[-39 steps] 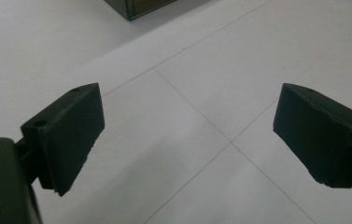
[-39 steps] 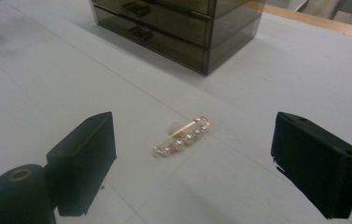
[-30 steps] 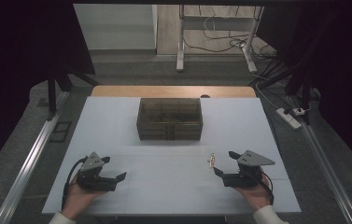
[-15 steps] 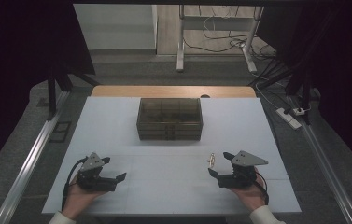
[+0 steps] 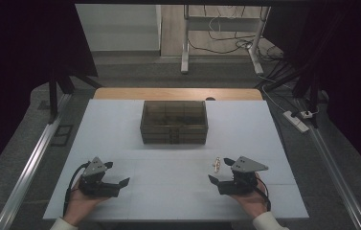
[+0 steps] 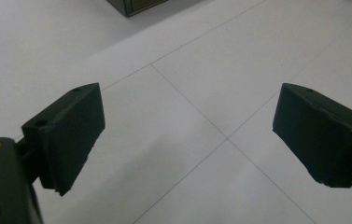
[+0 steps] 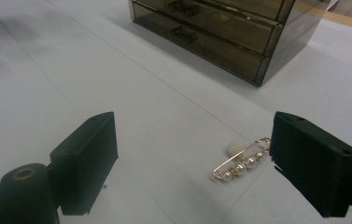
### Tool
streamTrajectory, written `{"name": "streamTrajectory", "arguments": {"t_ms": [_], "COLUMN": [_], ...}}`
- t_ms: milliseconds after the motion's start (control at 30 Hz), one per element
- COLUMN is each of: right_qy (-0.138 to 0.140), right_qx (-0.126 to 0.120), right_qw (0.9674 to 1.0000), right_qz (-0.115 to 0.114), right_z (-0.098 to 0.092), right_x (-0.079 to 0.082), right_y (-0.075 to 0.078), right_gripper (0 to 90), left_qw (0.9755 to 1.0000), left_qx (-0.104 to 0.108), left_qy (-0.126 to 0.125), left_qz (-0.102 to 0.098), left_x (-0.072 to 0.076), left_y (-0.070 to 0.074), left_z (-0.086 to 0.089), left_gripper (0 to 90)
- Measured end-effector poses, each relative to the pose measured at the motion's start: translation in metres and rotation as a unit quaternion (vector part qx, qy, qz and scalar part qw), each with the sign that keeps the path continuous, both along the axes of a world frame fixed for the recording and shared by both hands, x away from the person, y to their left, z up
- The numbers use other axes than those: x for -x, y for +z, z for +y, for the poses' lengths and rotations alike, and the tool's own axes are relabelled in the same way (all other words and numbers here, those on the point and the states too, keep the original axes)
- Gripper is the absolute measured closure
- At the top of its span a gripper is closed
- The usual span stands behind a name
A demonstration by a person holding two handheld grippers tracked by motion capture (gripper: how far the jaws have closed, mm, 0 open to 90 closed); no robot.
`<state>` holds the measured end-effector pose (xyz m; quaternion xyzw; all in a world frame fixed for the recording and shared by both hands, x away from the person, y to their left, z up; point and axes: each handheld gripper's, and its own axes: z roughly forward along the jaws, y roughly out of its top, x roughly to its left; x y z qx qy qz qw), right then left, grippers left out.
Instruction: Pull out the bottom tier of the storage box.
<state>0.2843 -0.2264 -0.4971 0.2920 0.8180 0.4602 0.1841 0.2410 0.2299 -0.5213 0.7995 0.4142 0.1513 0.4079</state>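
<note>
A gold pin with pearls (image 7: 241,162) lies flat on the white table, just inside my right gripper's right jaw; the same pearl pin (image 5: 217,165) sits left of the right gripper (image 5: 219,171) in the high view. That right gripper (image 7: 197,163) is open and holds nothing. A smoky translucent drawer box (image 5: 174,121) stands at the table's middle back, its drawers shut; the drawer box (image 7: 225,30) fills the upper part of the right gripper view. My left gripper (image 5: 119,174) rests open at the front left over bare table (image 6: 187,116).
The white table (image 5: 120,124) has a wooden strip (image 5: 178,93) along its far edge. A metal rail (image 5: 29,163) runs down the left side and a power strip (image 5: 297,120) lies on the floor at the right. A corner of the drawer box (image 6: 134,5) shows at the top.
My right gripper has slid left and slightly forward, ending close beside the pearl pin. The left gripper has stayed put.
</note>
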Motion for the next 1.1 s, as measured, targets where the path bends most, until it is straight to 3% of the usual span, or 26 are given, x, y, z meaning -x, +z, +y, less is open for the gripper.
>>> {"name": "streamTrajectory", "arguments": {"t_ms": [400, 800, 1100], "right_qy": [-0.007, 0.002, -0.007], "right_qx": [-0.016, -0.004, 0.004], "right_qw": [0.9999, 1.0, 1.0], "right_qz": [-0.001, -0.007, -0.005], "right_z": [0.005, 0.02, 0.036], "right_x": [0.0, -0.002, -0.007], "right_y": [0.0, -0.001, -0.005], "right_gripper": [15.4, 15.6, 16.2], "left_qw": [1.0, 1.0, 1.0], "left_qx": [-0.004, -0.005, -0.007], "left_qy": [0.0, 0.0, -0.001], "left_qz": [-0.001, -0.001, 0.001], "left_x": [-0.001, -0.001, -0.001], "left_y": [-0.001, -0.002, -0.004], "left_z": [0.001, 0.0, 0.0], "left_gripper": [9.2, 9.2, 9.2]}}
